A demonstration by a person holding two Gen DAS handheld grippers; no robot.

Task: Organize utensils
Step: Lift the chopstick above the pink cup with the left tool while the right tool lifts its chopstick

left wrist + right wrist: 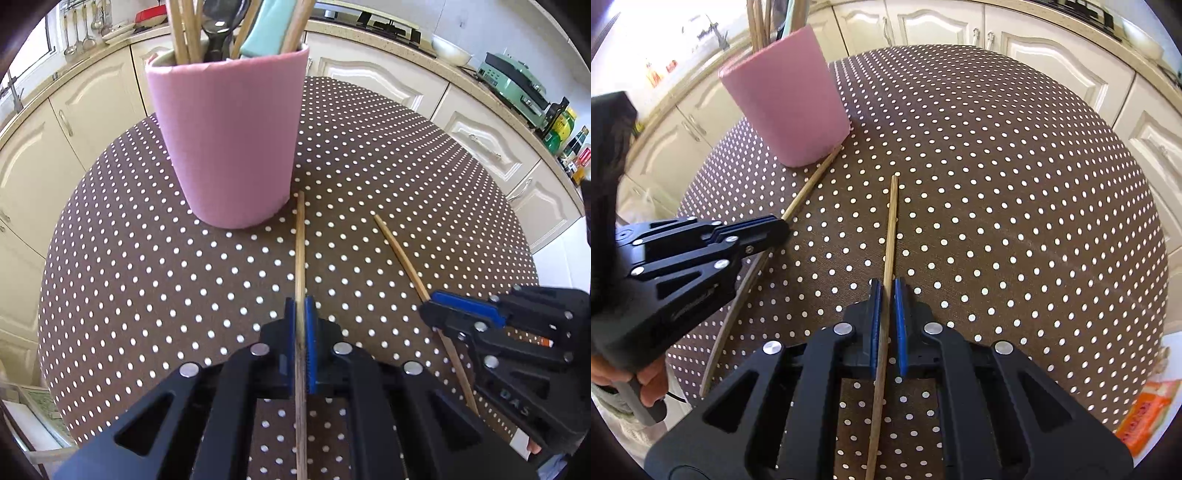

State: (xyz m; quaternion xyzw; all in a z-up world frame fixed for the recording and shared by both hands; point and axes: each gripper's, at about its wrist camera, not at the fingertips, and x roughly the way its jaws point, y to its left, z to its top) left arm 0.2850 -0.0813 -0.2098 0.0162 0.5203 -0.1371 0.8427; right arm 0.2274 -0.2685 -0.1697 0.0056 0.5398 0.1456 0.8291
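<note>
Room: kitchen, cream cabinet doors [373, 74] w/ speckled countertop round the back; mint-green appliance [513, 83] on counter far right, ladles hanging top left.
Surface: round table w/ brown white-polka-dot cloth [147, 280].
Holder: pink cylindrical utensil cup [229, 140] upright on cloth, far-left part of table. Holds several wooden chopsticks, a dark spoon, a mint-green flat item; all stick out above rim.
L claw: left gripper [303, 314], black body w/ blue pads, pinched narrow on thin wooden chopstick A [300, 240]. Stick runs fwd between the pads, far tip ends just beside cup base, right of it. Near end passes under gripper body. Seen side-on in right wrist view [775, 227], a hand on its handle at lower left.
R claw: right gripper [886, 295], same build, closed on thin wooden chopstick B [891, 229]. Left pad is on the stick; slim gap shows on the right pad side. Far tip points at open cloth, well apart from cup.
Layout: sticks A and B lie near each other, B to the right of A, angled apart at far ends. Whether either stick is clear of the cloth: can't tell.
Misc: orange packet [1145, 413] at table edge, lower right in right wrist view.
</note>
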